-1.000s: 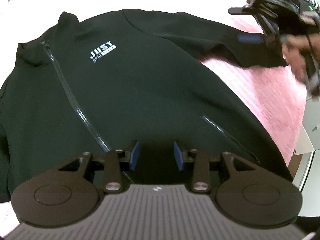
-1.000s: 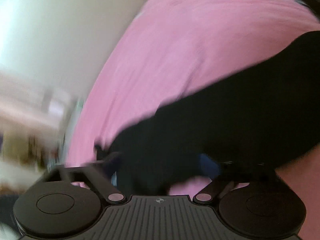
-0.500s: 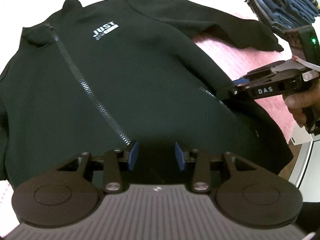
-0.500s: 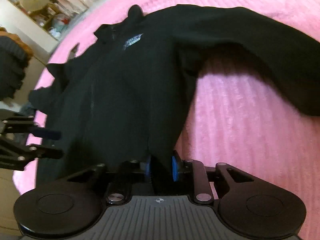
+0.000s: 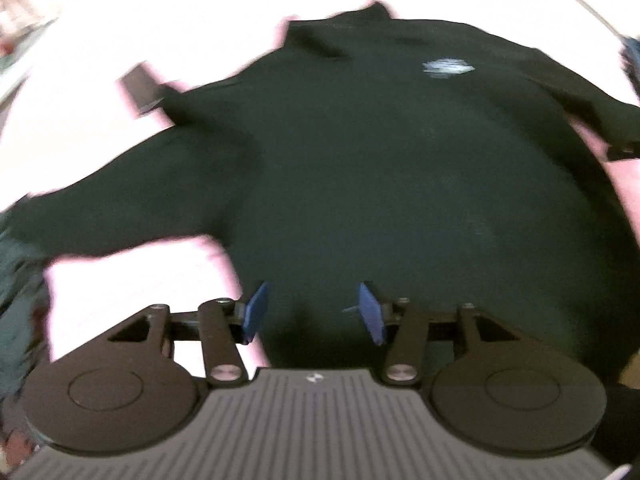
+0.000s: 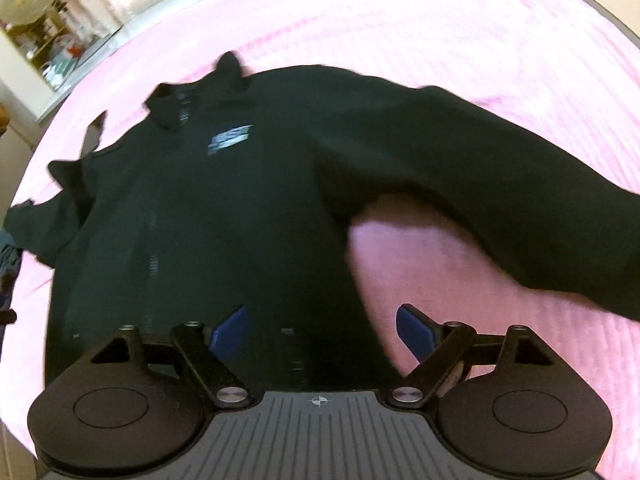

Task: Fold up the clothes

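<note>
A black zip-up jacket [image 5: 400,168] with a small white chest logo [image 5: 448,68] lies face up on a pink blanket [image 6: 460,28]. It also shows in the right wrist view [image 6: 224,216], with one sleeve [image 6: 500,196] stretched out to the right. My left gripper [image 5: 313,312] is open and empty over the jacket's hem. My right gripper [image 6: 324,332] is open wide and empty over the hem's right corner. The left wrist view is blurred.
A dark flat object [image 5: 140,88] lies on the blanket past the jacket's left shoulder. Shelves with household items [image 6: 44,40] stand beyond the blanket at the far left. Pink blanket lies bare to the right of the jacket body [image 6: 500,340].
My right gripper let go of the jacket's hem and opened wide. My left gripper swung leftward, so the jacket now sits more to the right in its view.
</note>
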Motion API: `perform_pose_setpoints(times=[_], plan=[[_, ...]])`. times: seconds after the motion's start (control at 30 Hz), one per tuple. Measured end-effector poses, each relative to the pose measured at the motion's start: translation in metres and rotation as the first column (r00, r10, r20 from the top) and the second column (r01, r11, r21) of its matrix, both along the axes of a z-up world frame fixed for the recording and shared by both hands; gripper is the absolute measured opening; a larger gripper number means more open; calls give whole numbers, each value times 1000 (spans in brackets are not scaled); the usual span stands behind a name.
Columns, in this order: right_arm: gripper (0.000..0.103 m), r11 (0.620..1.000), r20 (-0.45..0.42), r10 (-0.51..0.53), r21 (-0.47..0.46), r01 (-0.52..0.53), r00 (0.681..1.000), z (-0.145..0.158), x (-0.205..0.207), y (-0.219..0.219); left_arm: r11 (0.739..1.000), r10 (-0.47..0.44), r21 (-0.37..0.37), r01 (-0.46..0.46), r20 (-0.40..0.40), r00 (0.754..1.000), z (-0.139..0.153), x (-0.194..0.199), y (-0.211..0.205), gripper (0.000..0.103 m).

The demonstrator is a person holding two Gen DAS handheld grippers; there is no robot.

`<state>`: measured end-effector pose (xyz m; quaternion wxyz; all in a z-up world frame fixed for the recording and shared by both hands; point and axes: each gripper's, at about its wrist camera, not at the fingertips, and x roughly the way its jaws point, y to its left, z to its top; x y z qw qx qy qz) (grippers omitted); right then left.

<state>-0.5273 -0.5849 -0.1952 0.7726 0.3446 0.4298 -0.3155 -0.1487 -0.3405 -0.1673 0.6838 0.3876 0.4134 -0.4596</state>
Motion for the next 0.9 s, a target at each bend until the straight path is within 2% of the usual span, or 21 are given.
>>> perform_pose_setpoints(times=[0.07,0.13,0.23,0.27,0.33,0.4,0.47,0.5,0.53,0.57,0.6,0.63,0.67,0.7,0.77,0.8,0.83,0.9], plan=[[84,1000,-9,18,-15,-18,1000,6,25,13,999,33,6,-33,55,998,2,31,23,53],[84,999,-6,30,-31,-30,1000,15,53,33,1000,8,26,-12,140,990,-4,66,43,57],[84,999,3,20,-40,-20,1000,20,94,65,998,-47,59,34,251,967,-20,130,63,57],[84,999,-7,11,-41,-12,1000,19,108,78,994,-91,84,69,302,949,-27,149,66,57],[84,1000,-25,7,-27,-8,1000,18,137,108,970,-235,163,181,422,876,-43,185,71,57],[84,1000,-43,15,-21,-16,999,16,164,135,921,-389,244,304,510,768,-60,214,73,57],[84,999,-58,30,-11,-31,998,15,189,157,870,-494,300,392,539,683,-77,241,70,57],[84,999,-62,36,-6,-36,997,15,203,165,856,-517,313,412,550,656,-82,253,68,57],[84,999,-59,43,-6,-44,997,17,214,172,863,-504,297,409,556,661,-84,266,65,57],[84,999,-57,53,-10,-54,997,20,223,178,876,-480,269,399,552,681,-83,279,62,57],[84,998,-59,63,-16,-64,996,23,230,181,910,-413,202,361,516,751,-76,294,58,58],[84,997,-61,74,-22,-75,995,25,237,184,949,-313,115,293,447,838,-66,313,55,58],[84,996,-67,84,-28,-86,994,27,244,186,973,-225,39,227,373,900,-56,326,55,58],[84,995,-76,91,-32,-94,993,27,248,188,987,-146,-26,160,296,944,-48,339,57,58],[84,995,-93,91,-37,-94,991,26,254,188,992,-33,-118,53,160,986,-42,362,62,57],[84,995,-97,85,-36,-89,992,24,256,187,987,20,-158,-6,88,996,-39,374,65,57],[84,996,-101,80,-35,-84,992,24,257,186,982,62,-182,-56,27,998,-38,383,66,56],[84,996,-111,78,-36,-82,991,23,258,186,981,99,-165,-101,-24,995,-48,394,63,50]])
